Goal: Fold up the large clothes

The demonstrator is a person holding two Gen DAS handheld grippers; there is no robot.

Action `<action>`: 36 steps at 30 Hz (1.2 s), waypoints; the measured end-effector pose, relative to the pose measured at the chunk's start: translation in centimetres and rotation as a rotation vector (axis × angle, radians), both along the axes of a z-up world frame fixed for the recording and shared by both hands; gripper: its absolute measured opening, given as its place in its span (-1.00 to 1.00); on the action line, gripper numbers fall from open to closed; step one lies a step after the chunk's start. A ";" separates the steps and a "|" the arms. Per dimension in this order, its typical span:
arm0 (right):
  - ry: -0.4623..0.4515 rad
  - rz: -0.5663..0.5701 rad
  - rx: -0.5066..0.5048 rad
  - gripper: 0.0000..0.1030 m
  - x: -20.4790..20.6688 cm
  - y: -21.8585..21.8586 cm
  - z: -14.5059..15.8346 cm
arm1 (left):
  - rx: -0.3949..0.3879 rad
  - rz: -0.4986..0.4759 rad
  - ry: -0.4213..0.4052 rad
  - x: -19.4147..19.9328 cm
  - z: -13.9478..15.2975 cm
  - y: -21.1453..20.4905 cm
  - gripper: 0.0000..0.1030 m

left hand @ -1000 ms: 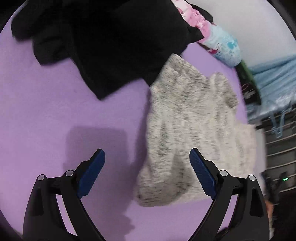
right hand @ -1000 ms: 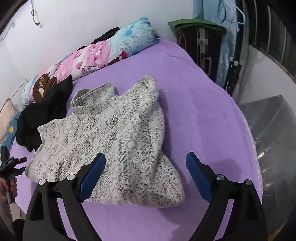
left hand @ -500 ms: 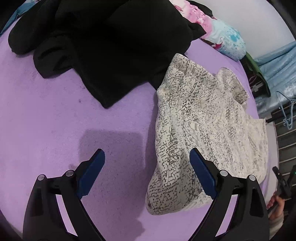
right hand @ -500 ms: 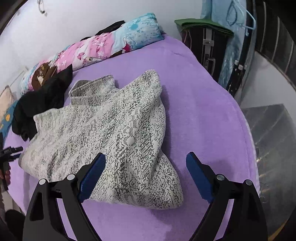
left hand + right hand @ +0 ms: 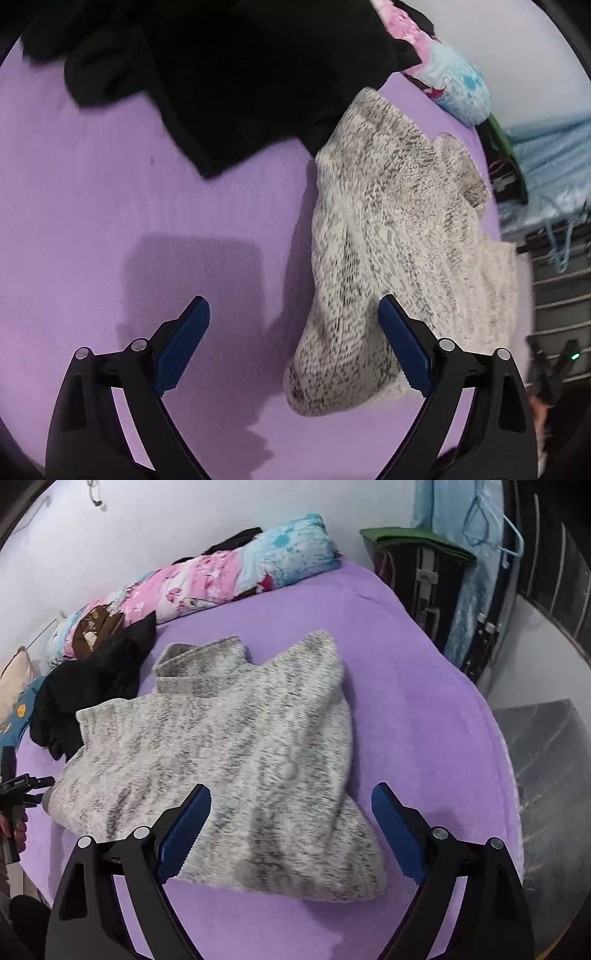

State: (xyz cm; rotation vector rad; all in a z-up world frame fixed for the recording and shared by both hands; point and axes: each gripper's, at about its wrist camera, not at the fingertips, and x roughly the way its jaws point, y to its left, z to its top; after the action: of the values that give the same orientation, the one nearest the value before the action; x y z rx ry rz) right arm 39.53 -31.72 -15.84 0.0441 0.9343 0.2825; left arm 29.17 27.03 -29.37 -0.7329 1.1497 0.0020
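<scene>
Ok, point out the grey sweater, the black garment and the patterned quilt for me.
grey sweater [image 5: 236,746]: right wrist view, middle of its body.
black garment [image 5: 258,74]: left wrist view, centre of the dark pile.
patterned quilt [image 5: 221,576]: right wrist view, pink middle section of the roll.

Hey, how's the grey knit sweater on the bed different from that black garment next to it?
The grey sweater is pale and speckled; the black garment is plain dark. The grey sweater lies spread fairly flat with its collar showing, while the black garment sits bunched in a heap. The grey sweater is near the bed's front edge, the black garment farther back by the pillows. Both rest on the purple blanket, untouched by either claw.
</scene>
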 end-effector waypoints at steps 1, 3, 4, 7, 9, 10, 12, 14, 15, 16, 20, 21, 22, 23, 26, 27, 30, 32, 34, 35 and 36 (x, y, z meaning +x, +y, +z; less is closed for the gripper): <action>-0.007 0.009 0.005 0.69 -0.1 0.6 0.1 | -0.023 0.005 0.002 -0.2 -0.3 0.1 0.73; -0.025 0.032 0.020 0.69 -0.4 2.1 0.2 | -0.064 0.013 0.005 -0.5 -0.8 0.1 0.73; -0.030 0.041 0.026 0.69 -0.5 2.6 0.3 | -0.084 0.022 0.008 -0.8 -1.0 0.2 0.73; -0.058 0.065 0.060 0.72 -1.1 4.8 0.3 | -0.152 0.049 0.012 -1.2 -1.9 0.5 0.75; -0.068 0.080 0.092 0.78 -1.4 6.3 0.0 | -0.205 0.069 0.011 -1.5 -2.6 0.8 0.78; -0.066 0.089 0.109 0.78 -1.5 7.0 -0.3 | -0.222 0.075 0.013 -1.5 -2.8 0.9 0.78; -0.057 0.108 0.137 0.78 -1.6 8.6 -1.1 | -0.274 0.088 0.009 -1.6 -3.4 1.0 0.83; -0.050 0.118 0.156 0.78 -1.7 10.0 -1.9 | -0.328 0.081 0.011 -1.4 -3.9 0.6 0.86; -0.049 0.122 0.172 0.78 -1.7 10.7 -2.3 | -0.360 0.076 0.009 -1.2 -4.1 0.4 0.87; -0.051 0.122 0.183 0.78 -1.7 11.1 -2.6 | -0.406 0.064 0.004 -1.0 -4.4 0.0 0.87; -0.041 0.091 0.256 0.78 -1.9 12.3 -4.8 | -0.475 0.061 0.000 -0.5 -5.1 -0.6 0.87; -0.037 0.086 0.265 0.78 -1.9 12.4 -5.3 | -0.493 0.079 -0.003 -0.5 -5.3 -0.4 0.87; -0.039 0.083 0.264 0.78 -2.0 12.5 -5.7 | -0.519 0.105 -0.015 -0.8 -5.5 -0.1 0.86; -0.051 0.087 0.256 0.78 -2.2 12.6 -6.0 | -0.535 0.111 -0.021 -1.0 -5.6 0.3 0.86; -0.088 0.095 0.264 0.78 -2.3 12.5 -6.3 | -0.584 0.108 -0.039 -1.1 -5.8 0.4 0.75; -0.098 0.091 0.268 0.78 -2.3 12.5 -6.4 | -0.597 0.110 -0.033 -1.2 -6.0 0.4 0.55; -0.116 0.084 0.235 0.78 -2.2 13.1 -6.4 | -0.587 0.095 -0.017 -1.4 -6.4 0.5 0.43; -0.125 0.080 0.229 0.78 -2.1 13.3 -6.4 | -0.570 0.085 -0.020 -1.3 -6.1 0.3 0.43; -0.129 0.072 0.222 0.78 -2.0 13.3 -6.5 | -0.562 0.080 -0.023 -1.2 -6.2 0.0 0.43; -0.131 0.071 0.216 0.78 -1.9 13.4 -6.5 | -0.557 0.082 -0.024 -1.1 -6.2 -0.1 0.41; -0.136 0.070 0.210 0.78 -1.9 13.4 -6.4 | -0.553 0.086 -0.024 -1.0 -6.1 -0.3 0.40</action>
State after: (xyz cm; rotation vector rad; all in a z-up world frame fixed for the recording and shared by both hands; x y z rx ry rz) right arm 37.61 -18.29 -22.22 0.1830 0.7690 0.4425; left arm 28.18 26.75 -35.52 -1.2666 1.1027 -0.2605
